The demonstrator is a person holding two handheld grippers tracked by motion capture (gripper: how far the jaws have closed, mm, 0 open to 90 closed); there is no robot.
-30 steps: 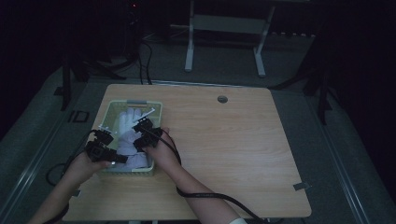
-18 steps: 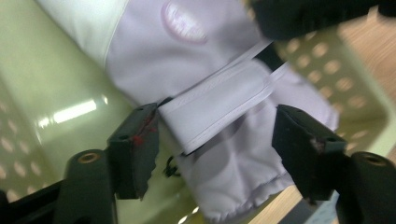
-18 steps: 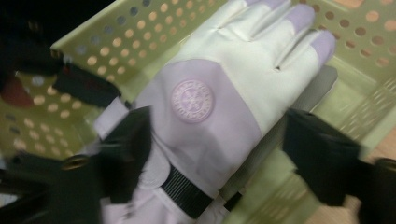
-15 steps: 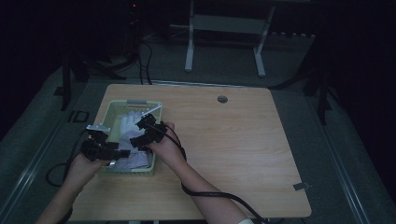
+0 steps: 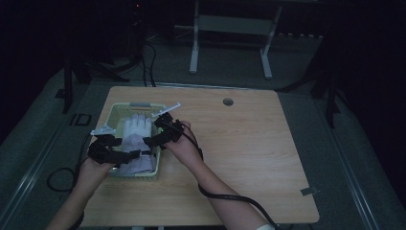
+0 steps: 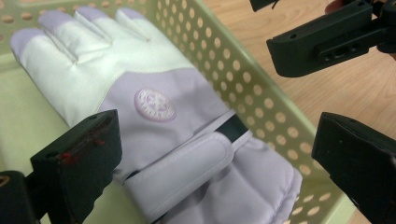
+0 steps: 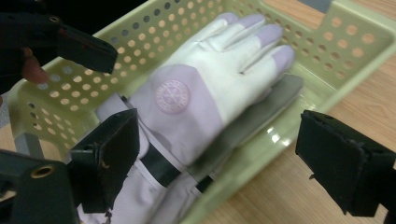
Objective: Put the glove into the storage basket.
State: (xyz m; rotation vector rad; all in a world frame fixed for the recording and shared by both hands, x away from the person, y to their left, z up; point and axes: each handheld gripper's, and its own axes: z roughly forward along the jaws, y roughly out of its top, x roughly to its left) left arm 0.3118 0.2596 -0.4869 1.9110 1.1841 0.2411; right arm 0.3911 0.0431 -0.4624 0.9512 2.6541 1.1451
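Glove (image 7: 196, 100) hides a grey second glove (image 7: 261, 112) in the basket (image 7: 327, 46); both hand-held grippers, just opened, gape empty.

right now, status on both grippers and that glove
Left gripper and right gripper open, jaws just spread, nothing held. Lilac-and-white glove lies in green basket. Nothing in the way.

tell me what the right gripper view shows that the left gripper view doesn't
The right gripper view alone shows a second, grey-palmed glove lying under the top one, and the basket's far end wall. The left gripper view alone shows the top glove's wrist strap from close up. Both show the white and lilac glove with its round badge, lying in the pale green perforated basket on the wooden table, seen between open black jaws that hold nothing.
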